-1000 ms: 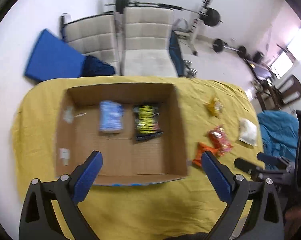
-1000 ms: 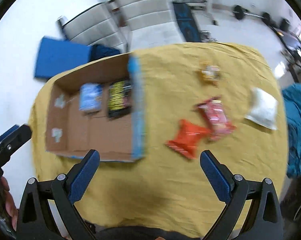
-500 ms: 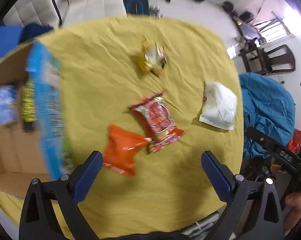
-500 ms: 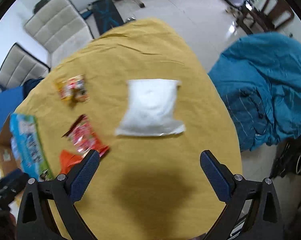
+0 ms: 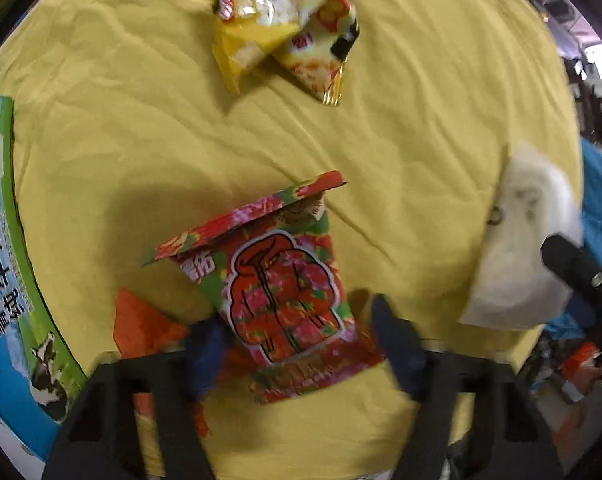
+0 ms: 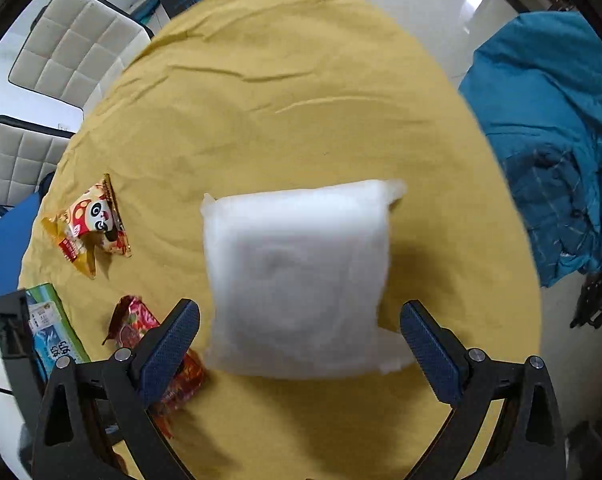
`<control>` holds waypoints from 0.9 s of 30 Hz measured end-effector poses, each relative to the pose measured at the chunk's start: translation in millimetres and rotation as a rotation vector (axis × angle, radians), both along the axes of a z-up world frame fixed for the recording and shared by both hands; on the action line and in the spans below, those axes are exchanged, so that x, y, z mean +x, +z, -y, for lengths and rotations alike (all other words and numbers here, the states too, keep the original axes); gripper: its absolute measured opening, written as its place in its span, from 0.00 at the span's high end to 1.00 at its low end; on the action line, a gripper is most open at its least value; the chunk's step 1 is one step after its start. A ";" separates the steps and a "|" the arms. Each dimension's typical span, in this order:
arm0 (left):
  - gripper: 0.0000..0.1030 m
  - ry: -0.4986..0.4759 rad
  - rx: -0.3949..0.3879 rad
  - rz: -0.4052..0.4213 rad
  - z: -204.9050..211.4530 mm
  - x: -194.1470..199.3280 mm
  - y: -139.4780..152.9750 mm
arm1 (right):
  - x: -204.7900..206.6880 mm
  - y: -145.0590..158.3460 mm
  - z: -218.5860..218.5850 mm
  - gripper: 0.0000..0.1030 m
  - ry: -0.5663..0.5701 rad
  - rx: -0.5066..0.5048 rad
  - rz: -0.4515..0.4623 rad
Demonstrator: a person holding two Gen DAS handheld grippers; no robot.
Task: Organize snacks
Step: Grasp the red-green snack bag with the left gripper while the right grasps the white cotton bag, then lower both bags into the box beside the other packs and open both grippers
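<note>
A red floral snack packet (image 5: 289, 292) lies on the yellow tablecloth (image 5: 421, 128), and my left gripper (image 5: 301, 344) stands open with its fingers either side of the packet's lower end. An orange packet (image 5: 141, 328) lies just left of it, partly under it. A yellow panda packet (image 5: 285, 20) rests farther back. The white packet (image 6: 301, 284) lies in front of my right gripper (image 6: 299, 340), which is open with the packet's near edge between its fingertips. The white packet (image 5: 521, 240) also shows at the right of the left wrist view.
The cardboard box's printed side (image 5: 9, 280) runs along the left edge. Two padded white chairs (image 6: 73, 44) stand beyond the table. A blue cloth (image 6: 553, 128) lies over something at the right, past the table edge. The panda packet (image 6: 89, 224) sits at the left.
Both grippers have swung right from the box and come down low. The left has closed in on the red floral packet, the right on the white packet.
</note>
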State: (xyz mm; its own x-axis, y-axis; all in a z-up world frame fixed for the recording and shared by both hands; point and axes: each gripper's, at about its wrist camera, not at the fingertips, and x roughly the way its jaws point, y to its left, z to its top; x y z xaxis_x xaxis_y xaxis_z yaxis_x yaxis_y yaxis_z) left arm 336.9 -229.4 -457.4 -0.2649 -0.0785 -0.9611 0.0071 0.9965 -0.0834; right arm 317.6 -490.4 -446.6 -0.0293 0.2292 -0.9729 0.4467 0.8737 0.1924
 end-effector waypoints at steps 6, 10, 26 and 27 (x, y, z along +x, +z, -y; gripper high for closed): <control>0.56 -0.076 0.024 0.044 -4.5 -10.4 8.9 | 2.2 -16.8 -8.9 0.26 0.077 0.004 -0.042; 0.56 -0.122 0.021 0.057 -11.7 -12.8 11.6 | -16.0 -12.9 -25.7 0.26 0.200 0.005 -0.072; 0.59 -0.161 0.042 0.186 1.1 -40.2 58.6 | -43.4 -4.0 -45.2 0.35 0.184 -0.063 -0.008; 0.59 -0.159 0.041 0.213 -0.1 -44.3 70.9 | -46.1 0.5 -45.5 0.35 0.182 -0.060 0.002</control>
State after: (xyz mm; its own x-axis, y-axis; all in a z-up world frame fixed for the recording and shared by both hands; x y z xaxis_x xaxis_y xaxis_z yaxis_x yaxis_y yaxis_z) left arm 292.6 -229.3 -386.5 -0.0621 -0.0123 -0.9980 0.1770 0.9839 -0.0232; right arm 271.5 -444.9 -446.1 -0.0631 0.1617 -0.9848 0.2796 0.9501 0.1381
